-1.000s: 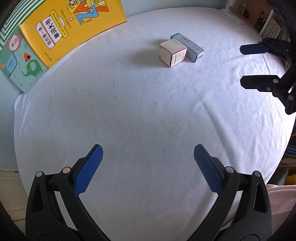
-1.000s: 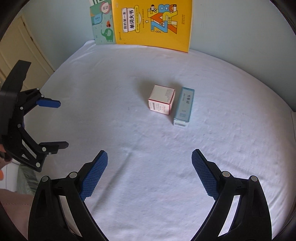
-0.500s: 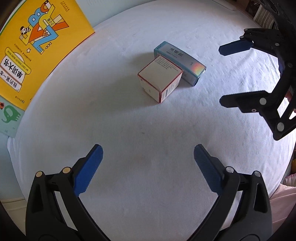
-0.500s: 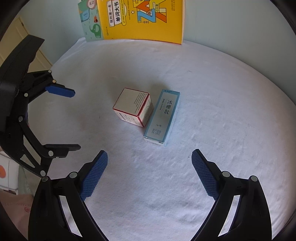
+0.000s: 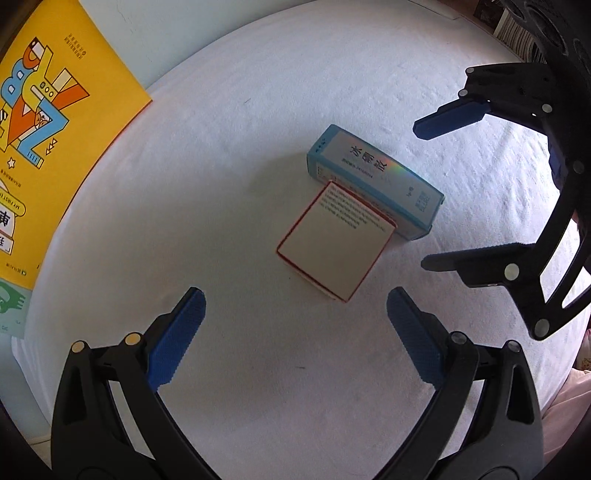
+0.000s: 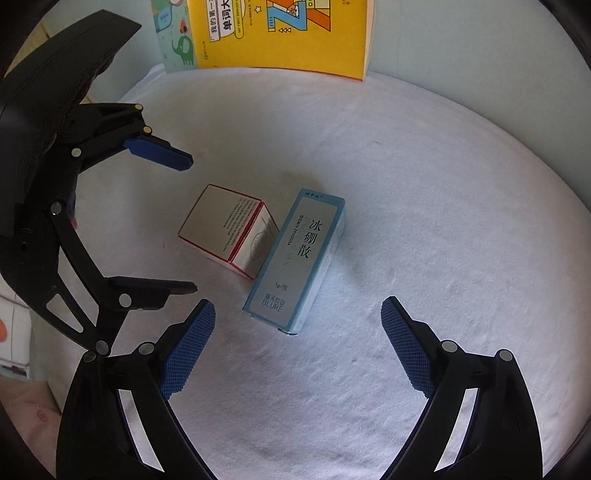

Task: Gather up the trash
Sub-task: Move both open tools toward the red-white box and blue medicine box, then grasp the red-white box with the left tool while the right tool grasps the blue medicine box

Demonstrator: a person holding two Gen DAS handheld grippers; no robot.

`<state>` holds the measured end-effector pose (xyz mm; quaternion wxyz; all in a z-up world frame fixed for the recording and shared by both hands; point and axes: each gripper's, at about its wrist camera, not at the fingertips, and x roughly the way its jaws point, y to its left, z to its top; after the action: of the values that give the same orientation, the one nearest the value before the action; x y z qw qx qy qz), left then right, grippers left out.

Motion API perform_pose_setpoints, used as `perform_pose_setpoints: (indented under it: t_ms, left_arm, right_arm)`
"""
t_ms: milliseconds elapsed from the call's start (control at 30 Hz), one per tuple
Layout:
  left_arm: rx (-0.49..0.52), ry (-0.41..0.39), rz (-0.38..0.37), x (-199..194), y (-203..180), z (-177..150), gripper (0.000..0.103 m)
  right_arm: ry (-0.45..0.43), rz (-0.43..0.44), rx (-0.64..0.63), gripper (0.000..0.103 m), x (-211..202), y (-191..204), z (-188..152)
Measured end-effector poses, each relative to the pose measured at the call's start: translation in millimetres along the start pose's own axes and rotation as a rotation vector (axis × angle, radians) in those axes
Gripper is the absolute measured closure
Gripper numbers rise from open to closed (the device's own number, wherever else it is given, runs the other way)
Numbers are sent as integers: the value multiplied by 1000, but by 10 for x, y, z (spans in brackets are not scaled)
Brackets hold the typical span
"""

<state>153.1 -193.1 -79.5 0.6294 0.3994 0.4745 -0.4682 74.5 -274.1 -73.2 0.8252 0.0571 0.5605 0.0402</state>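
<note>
Left gripper (image 5: pixel 295 317) and right gripper (image 6: pixel 298 325): fingers spread wide, empty, touching nothing. The white box (image 5: pixel 336 242) and blue box (image 6: pixel 297 258) lie touching on the white surface (image 6: pixel 424 221), just ahead of both.

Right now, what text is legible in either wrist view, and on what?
"冰硼散": top face of the blue box.
"BLURE": near end of the same face; a line of characters above it is blurred.
"1g/瓶": same face, faint, reading uncertain.
"单词大": white label on the yellow book, cropped by the frame.
"MY FIRST": yellow book's label, left wrist view, rest cut off.
White, red-edged box: fine print, too small to read.
</note>
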Motion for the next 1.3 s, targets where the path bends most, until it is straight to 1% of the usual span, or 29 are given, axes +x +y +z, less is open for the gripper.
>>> perform_pose_setpoints:
  t_ms: [33,100,133,167,200,233,267,300,333,367,533,700,800,933,1100,1133,1167,1300]
  left_arm:
    - [12,-3,3,21,8,29,7]
    - [40,-12,12,69,25,95,7]
    - [56,-21,20,84,29,119,7]
    - [68,-31,25,93,34,155,9]
    - [77,-40,23,110,52,189,15]
    - [81,-42,7,118,62,211,19]
    - [81,-38,-9,179,112,314,27]
    - [78,-37,-27,192,122,342,37]
    - [79,-40,-49,197,121,364,45]
    - [85,-42,-68,199,112,379,62]
    - [106,-56,-53,172,57,406,63]
    - [44,-75,-38,12,65,317,63]
    - [6,-69,-20,-66,119,184,63]
    - [-44,-53,8,-148,173,-63,63]
    - [-96,-56,38,-273,159,-376,62]
    - [-104,-54,47,-294,203,-616,62]
    - [-111,-49,51,-332,133,-776,62]
    - [-138,-51,77,-441,60,-1114,62]
  right_arm:
    - [0,-4,-8,17,6,2,7]
    - [5,-16,-25,28,27,4,13]
    - [8,-23,-30,32,40,0,21]
    - [7,-27,-32,34,46,-5,20]
    - [5,-33,-33,41,43,-5,17]
    - [4,-33,-35,53,39,-6,13]
    - [6,-37,-37,60,43,-8,13]
    - [8,-43,-39,69,42,-8,7]
    - [5,-46,-39,71,31,-10,0]
    - [2,-42,-37,71,18,-17,-2]
    - [-9,-31,-21,73,-84,-36,-28]
    - [-14,-20,-3,73,-181,4,-87]
    - [-19,-17,-7,73,-259,86,-126]
    - [-29,-7,-14,73,-367,217,-151]
    - [-50,-3,-41,73,-520,483,-193]
    - [-51,-1,-46,73,-550,545,-203]
    - [-54,0,-53,73,-577,613,-215]
    - [-61,14,-85,73,-673,904,-244]
